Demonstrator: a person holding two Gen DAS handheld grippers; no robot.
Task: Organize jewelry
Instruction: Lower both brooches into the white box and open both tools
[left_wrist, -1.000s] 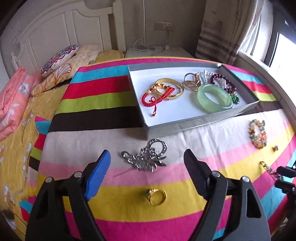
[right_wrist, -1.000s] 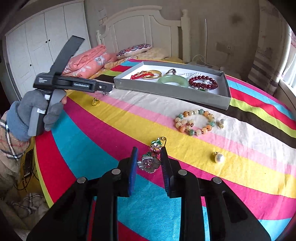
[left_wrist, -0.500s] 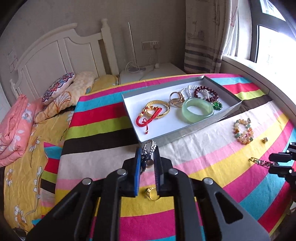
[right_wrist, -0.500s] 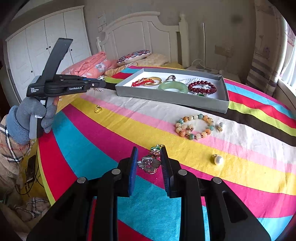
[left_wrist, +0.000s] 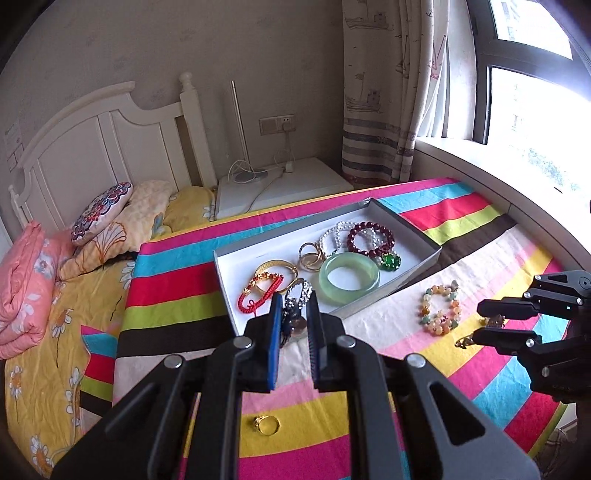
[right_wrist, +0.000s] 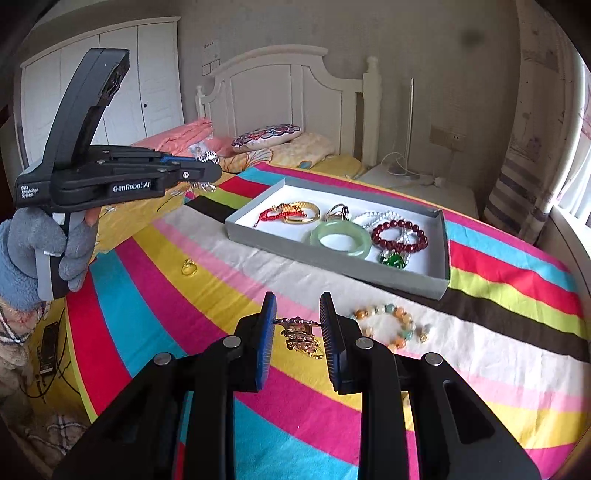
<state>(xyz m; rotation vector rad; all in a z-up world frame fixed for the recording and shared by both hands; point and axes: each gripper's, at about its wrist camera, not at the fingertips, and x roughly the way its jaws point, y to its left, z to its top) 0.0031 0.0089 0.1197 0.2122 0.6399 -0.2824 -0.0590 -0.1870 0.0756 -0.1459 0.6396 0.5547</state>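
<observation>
- Jewelry is split three ways: some in the grey tray (left_wrist: 421, 238), some loose on the striped bedspread (left_wrist: 177, 291), two pieces held in the grippers.
- Left gripper (left_wrist: 293, 325): clenched on a silver brooch (left_wrist: 295, 306), which hangs clear of the cloth, its ring end poking up past the blue pads. In the right wrist view the same brooch glints at the tip of that gripper (right_wrist: 201, 168), raised in a grey-gloved hand (right_wrist: 44, 247).
- Right gripper (right_wrist: 297, 328): closed on a gold-toned ornament (right_wrist: 301, 336) that spans the gap from pad to pad; it looks lifted off the bedspread.
- Key relation: the tray lies straight ahead of and below the left gripper, its near corner just past the fingertips. Its long axis runs away to the right in the left view. Left hand is the nearer one to the tray; the right sits further back, with a multicoloured bead bracelet (right_wrist: 391, 325) between it and the tray wall.
- Tray already holds a jade bangle (left_wrist: 349, 282), a red cord bracelet (left_wrist: 260, 291) and a dark red bead bracelet (left_wrist: 369, 240); bare white floor shows at the near left end.
- Gold ring (left_wrist: 266, 424) lies loose on the yellow stripe, below the left gripper.
- Change from a second back: left jaws were wide open around the brooch flat on the cloth; now shut on it and up. Right gripper's grip unchanged, its piece raised off the blue stripe.
</observation>
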